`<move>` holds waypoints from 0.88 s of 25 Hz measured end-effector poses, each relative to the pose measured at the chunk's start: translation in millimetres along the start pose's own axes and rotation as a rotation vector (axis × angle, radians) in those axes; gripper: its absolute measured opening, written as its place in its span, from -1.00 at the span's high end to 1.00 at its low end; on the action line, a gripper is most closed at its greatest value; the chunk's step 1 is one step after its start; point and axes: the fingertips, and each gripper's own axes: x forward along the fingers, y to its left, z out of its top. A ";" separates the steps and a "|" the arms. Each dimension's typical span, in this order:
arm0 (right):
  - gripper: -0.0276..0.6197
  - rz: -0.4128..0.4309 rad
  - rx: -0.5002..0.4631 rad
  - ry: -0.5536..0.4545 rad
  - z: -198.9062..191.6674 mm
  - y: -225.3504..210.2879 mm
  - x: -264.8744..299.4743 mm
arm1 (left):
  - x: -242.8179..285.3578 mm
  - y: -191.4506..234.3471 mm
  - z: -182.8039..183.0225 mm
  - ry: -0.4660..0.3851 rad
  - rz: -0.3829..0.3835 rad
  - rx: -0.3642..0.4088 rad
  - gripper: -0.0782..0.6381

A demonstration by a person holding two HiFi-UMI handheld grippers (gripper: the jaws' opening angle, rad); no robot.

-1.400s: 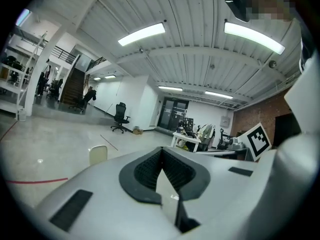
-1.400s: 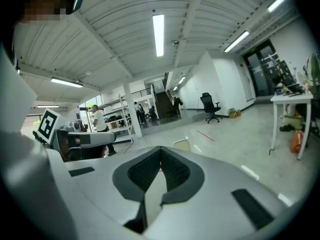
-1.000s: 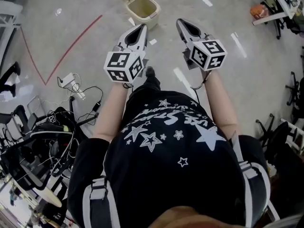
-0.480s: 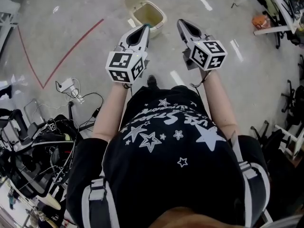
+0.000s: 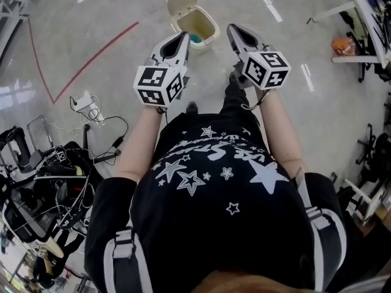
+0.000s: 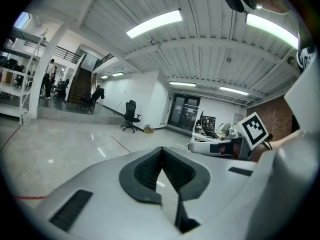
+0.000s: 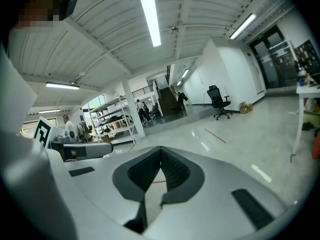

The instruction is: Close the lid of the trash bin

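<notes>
- At the far left of the head view, a tangle of black cables and gear point(image 5: 55, 182) lies on the floor. A white power strip point(image 5: 84, 102) sits just beyond it, and a red line point(image 5: 91, 60) runs across the pale concrete.
- The left gripper point(image 5: 181, 39) is held out in front of the person's chest and points forward and down toward the bin without touching it. In the left gripper view its jaws meet at the tips point(image 6: 161, 151) with nothing between them, and an office chair point(image 6: 131, 116) stands far off across the hall.
- The trash bin point(image 5: 208, 26), cream-coloured, stands on the floor ahead. In the head view it shows between the two gripper tips and beyond them. Its lid point(image 5: 182, 0) is open, tipped back on the bin's far-left side. Something teal point(image 5: 195, 39) shows inside at the near edge.
- The right gripper point(image 5: 235, 32) is level with the left and apart from the bin. In the right gripper view its jaws are pressed together point(image 7: 161, 150) and hold nothing.
- At the far right stands a white desk point(image 5: 360, 11) with an orange item point(image 5: 343, 44) beside it.
</notes>
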 end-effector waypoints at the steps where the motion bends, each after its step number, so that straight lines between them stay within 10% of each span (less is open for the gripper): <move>1: 0.90 0.015 -0.003 0.003 3.7 -6.6 5.9 | 6.8 2.4 1.8 -0.005 0.019 -0.003 0.75; 22: 0.90 0.402 -0.061 0.138 72.5 -137.8 106.6 | 148.0 1.9 14.7 -0.048 0.449 -0.088 0.75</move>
